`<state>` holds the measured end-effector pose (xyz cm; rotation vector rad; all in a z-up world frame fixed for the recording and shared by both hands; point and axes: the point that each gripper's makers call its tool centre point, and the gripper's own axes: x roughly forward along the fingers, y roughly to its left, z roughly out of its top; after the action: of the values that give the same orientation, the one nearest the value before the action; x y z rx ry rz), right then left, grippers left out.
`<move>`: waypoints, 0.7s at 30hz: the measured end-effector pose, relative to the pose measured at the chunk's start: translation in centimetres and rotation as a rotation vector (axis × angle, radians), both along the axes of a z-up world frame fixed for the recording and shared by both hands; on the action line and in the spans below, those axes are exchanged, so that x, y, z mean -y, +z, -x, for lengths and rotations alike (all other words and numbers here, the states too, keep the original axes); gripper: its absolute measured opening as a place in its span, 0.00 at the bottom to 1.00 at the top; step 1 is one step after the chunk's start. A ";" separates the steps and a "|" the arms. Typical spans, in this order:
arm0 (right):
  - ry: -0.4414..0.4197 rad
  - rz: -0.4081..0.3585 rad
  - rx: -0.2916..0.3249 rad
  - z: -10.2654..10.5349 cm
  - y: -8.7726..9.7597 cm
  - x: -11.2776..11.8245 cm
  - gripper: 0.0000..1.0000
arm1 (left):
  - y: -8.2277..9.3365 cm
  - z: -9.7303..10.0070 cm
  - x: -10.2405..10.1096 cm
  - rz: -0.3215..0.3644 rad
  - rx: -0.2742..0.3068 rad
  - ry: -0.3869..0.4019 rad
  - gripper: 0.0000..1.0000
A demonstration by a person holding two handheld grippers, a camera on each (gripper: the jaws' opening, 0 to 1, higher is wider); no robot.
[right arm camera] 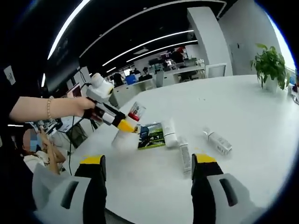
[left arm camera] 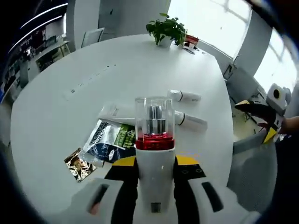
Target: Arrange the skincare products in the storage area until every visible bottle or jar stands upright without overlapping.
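Two tongs in use over a round white bench. Left tongs clenched on a white pump bottle with a red collar and a clear cap over a silver pump; bottle upright between the yellow-tipped jaws, lifted above the bench near its front edge. Right gripper view shows the same left tongs coming in from the left, held by a hand with a bracelet, bottle tilted over the bench edge. Right tongs released, jaws wide apart, nothing between them, held off the bench edge.

Lying flat on the bench: two white tubes and, side by side, caps toward the left, just beyond the bottle. One larger white tube lies left of them, partly hidden behind the bottle. Next to it a blue-green sachet, and a small gold-black sachet nearer the edge, apart from the first. In the right gripper view the tubes and the sachet sit in a loose row.

Potted plant at the far edge, beside a small red item, too small to tell.
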<state>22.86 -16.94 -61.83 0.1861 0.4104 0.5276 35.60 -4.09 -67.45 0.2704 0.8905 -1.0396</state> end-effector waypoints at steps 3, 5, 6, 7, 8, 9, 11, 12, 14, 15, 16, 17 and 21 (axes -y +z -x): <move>0.058 -0.021 0.037 -0.7 1.2 -1.0 0.71 | 0.9 1.1 0.2 0.023 0.004 0.000 0.30; 0.104 -0.064 0.071 -1.0 2.6 -1.9 0.67 | 0.9 1.1 0.5 0.034 0.011 -0.009 0.30; 0.137 -0.077 0.093 -1.0 3.6 -2.5 0.63 | 1.1 1.3 0.7 0.048 0.025 -0.025 0.30; 0.143 -0.079 0.096 -1.1 3.7 -2.6 0.61 | 1.3 1.3 0.9 0.066 0.033 -0.037 0.30; 0.157 -0.076 0.099 -1.3 3.8 -2.7 0.62 | 1.7 1.7 1.0 0.084 0.029 -0.043 0.30; 0.176 -0.082 0.099 -1.4 4.0 -3.0 0.63 | 2.0 2.1 1.1 0.103 0.027 -0.045 0.30; 0.225 -0.105 0.093 -1.3 4.6 -3.9 0.65 | 2.9 3.2 1.6 0.152 0.026 -0.059 0.30; 0.246 -0.116 0.096 -1.4 4.9 -4.3 0.66 | 3.3 3.7 1.8 0.179 0.030 -0.067 0.30; 0.277 -0.117 0.098 -1.7 5.2 -4.7 0.65 | 4.2 4.8 2.3 0.220 0.031 -0.068 0.30; 0.287 -0.124 0.099 -1.9 5.3 -4.9 0.66 | 4.4 5.0 2.6 0.246 0.030 -0.066 0.30; 0.297 -0.136 0.095 -2.0 5.5 -5.1 0.66 | 4.7 5.4 2.8 0.265 0.030 -0.068 0.30; 0.305 -0.165 0.085 -2.2 5.7 -5.3 0.66 | 4.7 5.3 3.0 0.284 0.029 -0.071 0.30; 0.365 -0.246 0.089 -2.8 7.0 -5.8 0.62 | 6.5 7.3 3.9 0.399 0.003 -0.093 0.30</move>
<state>25.63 -11.15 -54.84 0.3259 0.2917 0.9439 28.29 -8.01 -61.00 -0.0226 0.6536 -1.2771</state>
